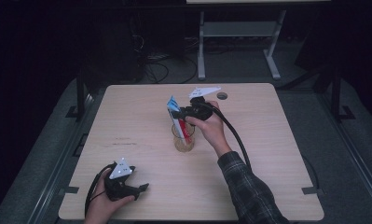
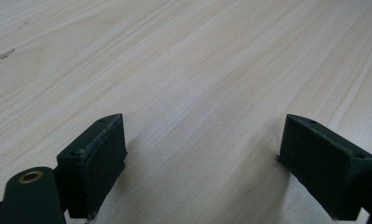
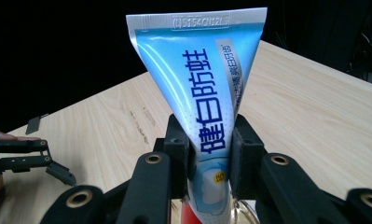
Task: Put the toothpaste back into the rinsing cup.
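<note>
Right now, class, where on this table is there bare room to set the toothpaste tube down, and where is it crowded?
Bare wood lies right of the glass cup, out to the table edge, and along the far-left corner. It is crowded at the centre, where the right gripper clamps the toothpaste tube, and near-left, where the open left gripper rests.

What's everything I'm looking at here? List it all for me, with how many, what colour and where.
toothpaste tube: one, blue and white with a red lower end, upright in the glass, clamped by the right gripper
glass: one, clear, near the middle of the table
table: one, light wood, with a round hole near its far edge
desk frame: one, pale grey, on the floor behind the table
cables: several, black, on the floor behind the table
left gripper: one, black, fingers apart over bare wood at the near left corner
right gripper: one, black, above the glass, shut on the tube
sleeve: one, dark plaid, on the right forearm
</note>
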The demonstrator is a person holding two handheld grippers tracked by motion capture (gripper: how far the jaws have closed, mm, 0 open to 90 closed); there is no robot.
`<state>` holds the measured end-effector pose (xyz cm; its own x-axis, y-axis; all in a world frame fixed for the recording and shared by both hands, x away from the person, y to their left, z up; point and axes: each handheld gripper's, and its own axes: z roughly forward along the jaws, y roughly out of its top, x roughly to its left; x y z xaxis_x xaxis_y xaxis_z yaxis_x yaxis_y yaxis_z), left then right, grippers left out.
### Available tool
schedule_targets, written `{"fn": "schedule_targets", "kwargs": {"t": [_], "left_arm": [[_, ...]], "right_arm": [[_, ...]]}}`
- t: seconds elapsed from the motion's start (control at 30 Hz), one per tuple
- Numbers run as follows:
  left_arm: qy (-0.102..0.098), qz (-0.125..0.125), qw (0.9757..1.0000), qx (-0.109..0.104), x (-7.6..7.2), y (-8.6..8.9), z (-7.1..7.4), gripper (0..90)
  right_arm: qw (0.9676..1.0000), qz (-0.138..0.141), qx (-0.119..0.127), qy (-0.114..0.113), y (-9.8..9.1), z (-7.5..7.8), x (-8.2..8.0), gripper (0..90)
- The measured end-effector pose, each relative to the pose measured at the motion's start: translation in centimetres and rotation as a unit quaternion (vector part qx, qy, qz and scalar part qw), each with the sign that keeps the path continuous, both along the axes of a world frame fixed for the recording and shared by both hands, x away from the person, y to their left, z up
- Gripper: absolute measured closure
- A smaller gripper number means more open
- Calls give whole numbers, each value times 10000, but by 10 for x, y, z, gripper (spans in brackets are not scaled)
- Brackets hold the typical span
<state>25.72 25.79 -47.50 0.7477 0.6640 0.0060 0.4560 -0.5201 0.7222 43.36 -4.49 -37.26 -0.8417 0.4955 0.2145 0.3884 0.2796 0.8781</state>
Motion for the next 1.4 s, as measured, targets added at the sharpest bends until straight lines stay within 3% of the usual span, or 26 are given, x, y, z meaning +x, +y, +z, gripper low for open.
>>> {"fn": "schedule_targets", "kwargs": {"t": [0.47, 0.73, 1.1, 1.4], "left_arm": [[0, -4, 10000, -1, 0, 0, 0, 132], [1, -3, 10000, -4, 0, 0, 0, 132], [2, 7, 10000, -12, 0, 0, 0, 132], [-2, 35, 10000, -12, 0, -1, 0, 132]], "right_arm": [[9999, -19, -132, 22, -6, -5, -3, 701], [9998, -172, -45, -59, -11, 1, -5, 547], [9988, -481, -105, -45, -42, 2, -15, 474], [9982, -568, -156, -129, -66, 13, -23, 449]]}}
